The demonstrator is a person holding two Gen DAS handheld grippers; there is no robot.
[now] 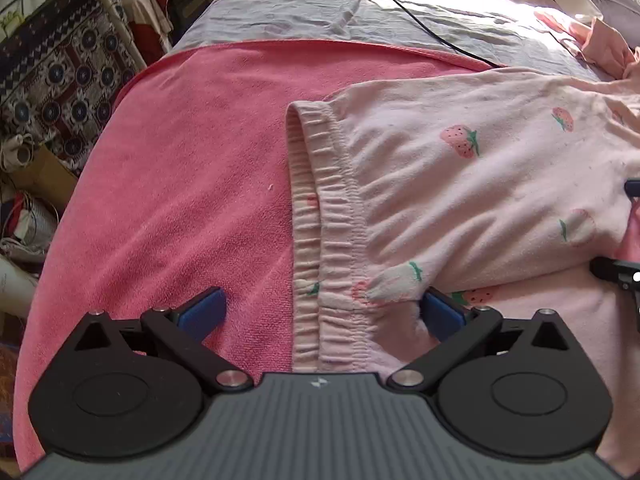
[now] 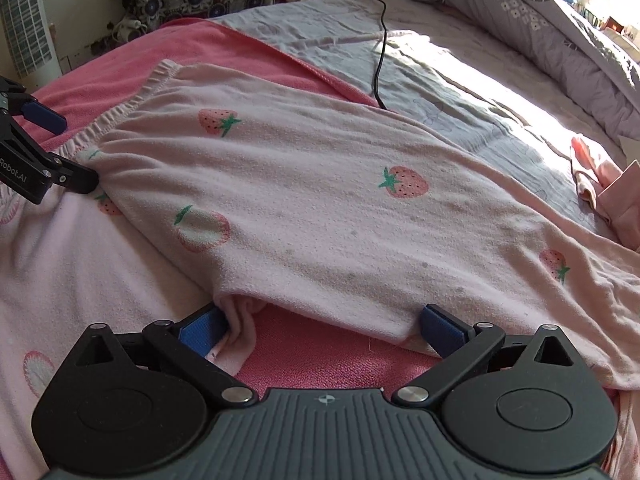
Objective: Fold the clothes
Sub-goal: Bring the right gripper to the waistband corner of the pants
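Pale pink pyjama trousers with strawberry prints [image 1: 460, 184] lie on a pink towel [image 1: 192, 168] on the bed, one half folded over the other. My left gripper [image 1: 320, 312] is open, its blue pads astride the elastic waistband [image 1: 332, 240], low over it. My right gripper [image 2: 320, 326] is open at the near folded edge of the trousers [image 2: 320, 216], its pads either side of the fabric edge. The left gripper shows at the left edge of the right wrist view [image 2: 52, 148], and the right gripper at the right edge of the left wrist view [image 1: 624, 236].
A black cable [image 2: 380, 48] runs across the grey sheet [image 1: 304, 12] beyond the towel. Another pink garment [image 2: 600, 188] lies crumpled at the far right. Grey patterned pillows [image 2: 552, 20] sit at the back. Cluttered boxes and patterned fabric [image 1: 60, 80] stand beside the bed on the left.
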